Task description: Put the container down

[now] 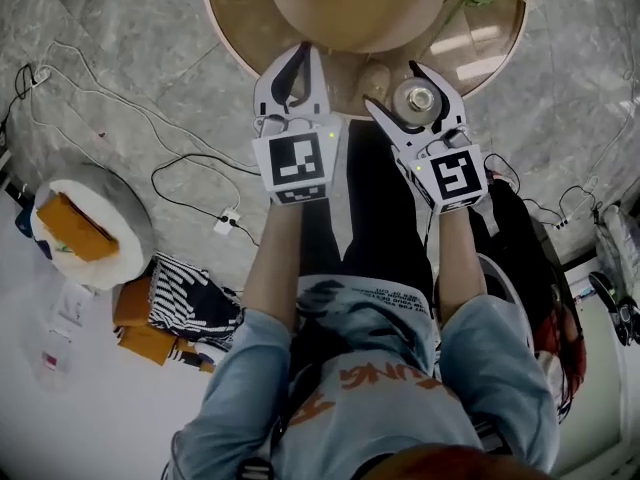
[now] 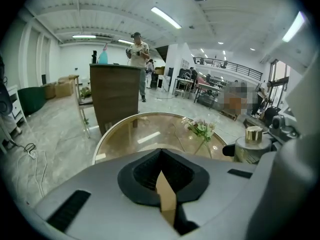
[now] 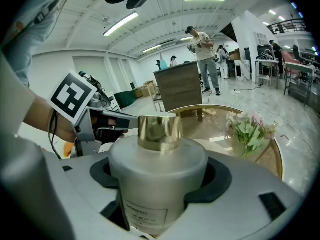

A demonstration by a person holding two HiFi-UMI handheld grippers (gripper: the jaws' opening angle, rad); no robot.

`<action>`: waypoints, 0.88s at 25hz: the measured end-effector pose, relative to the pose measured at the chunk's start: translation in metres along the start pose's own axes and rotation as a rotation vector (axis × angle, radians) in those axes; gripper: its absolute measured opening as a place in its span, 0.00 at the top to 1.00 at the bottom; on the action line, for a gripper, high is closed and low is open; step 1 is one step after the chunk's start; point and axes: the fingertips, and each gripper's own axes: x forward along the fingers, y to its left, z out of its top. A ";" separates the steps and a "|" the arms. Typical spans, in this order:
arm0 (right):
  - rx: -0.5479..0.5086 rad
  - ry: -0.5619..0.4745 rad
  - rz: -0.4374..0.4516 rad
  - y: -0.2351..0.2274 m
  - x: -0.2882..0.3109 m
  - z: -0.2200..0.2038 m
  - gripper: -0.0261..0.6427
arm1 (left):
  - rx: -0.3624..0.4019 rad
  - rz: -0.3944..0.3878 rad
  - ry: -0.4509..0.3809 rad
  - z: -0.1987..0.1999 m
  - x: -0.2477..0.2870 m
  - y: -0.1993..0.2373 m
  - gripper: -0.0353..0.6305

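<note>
a person looks down on 2 hand-held grippers stretched out over the near edge of a round, amber-tinted glass table [image 1: 235, 23].

the right gripper [image 1: 393, 86] is clamped on a frosted white cylindrical container [image 3: 157, 169] with a shiny gold cap [image 3: 159, 131]. its black pads press on the container's sides, and the container stands upright between them. a small label with fine print sits low on the container's front. from the head view the container sits over the table's near edge, right of centre. whether its base touches the glass cannot be told.

the left gripper [image 1: 305, 53] is just beside the right one, also over the near edge. its jaws are together at the tips, with nothing between them.

a small bunch of pink flowers with green leaves [image 3: 250, 126] lies on the table's far right side, well apart from both grippers.

beyond the table, a dark wooden counter [image 3: 180, 91] stands on the grey marble floor [image 1: 120, 48], and a person [image 3: 202, 49] stands behind it. white cables [image 1: 150, 118] trail across the floor to the left.
</note>
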 end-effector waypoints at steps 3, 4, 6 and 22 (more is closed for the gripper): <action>-0.003 0.012 -0.006 -0.010 0.018 -0.010 0.42 | -0.023 -0.003 0.007 -0.012 0.008 0.001 0.91; 0.001 0.011 -0.009 -0.015 0.024 -0.012 0.43 | -0.025 -0.009 0.009 -0.016 0.010 0.000 0.91; 0.021 0.001 -0.029 -0.026 0.040 -0.013 0.43 | -0.022 -0.028 0.014 -0.022 0.018 -0.001 0.91; -0.019 -0.049 -0.108 -0.092 0.134 0.020 0.43 | -0.094 -0.021 0.028 -0.028 0.051 0.018 0.91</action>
